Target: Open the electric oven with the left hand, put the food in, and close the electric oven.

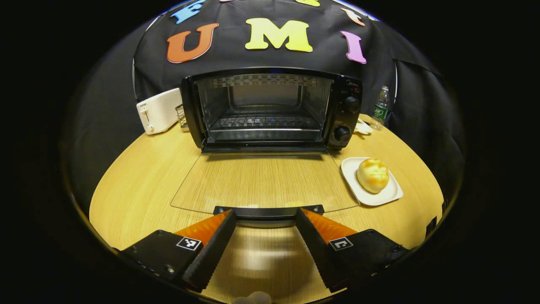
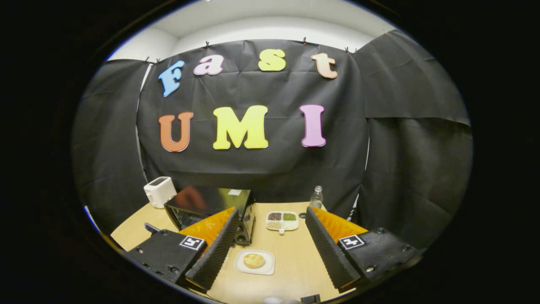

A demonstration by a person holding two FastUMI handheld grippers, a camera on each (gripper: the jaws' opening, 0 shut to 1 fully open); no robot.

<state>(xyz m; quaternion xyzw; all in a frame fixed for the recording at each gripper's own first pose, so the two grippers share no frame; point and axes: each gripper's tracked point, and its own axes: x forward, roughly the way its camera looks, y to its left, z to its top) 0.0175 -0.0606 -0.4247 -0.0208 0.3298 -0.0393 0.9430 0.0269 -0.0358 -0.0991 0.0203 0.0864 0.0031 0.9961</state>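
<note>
Glass-doored oven (image 1: 270, 112), one bun (image 1: 373, 175), one plate (image 1: 390, 195)

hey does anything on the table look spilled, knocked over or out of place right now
Nothing stands out. The black electric oven stands with its glass door folded flat, and the golden bun sits upright on its white square plate.

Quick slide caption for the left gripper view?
Oven door down flat, left gripper open at its handle, bun waiting on plate.

The left gripper view sits low over the counter (image 1: 139, 185), close to and facing straight into the open oven (image 1: 270, 109). The right gripper view looks from higher and farther back. Both share the oven (image 2: 211, 207), bun plate (image 1: 371, 181) (image 2: 255, 261), toaster (image 1: 158, 110) (image 2: 159, 191) and bottle (image 1: 381, 107) (image 2: 317, 197).
</note>
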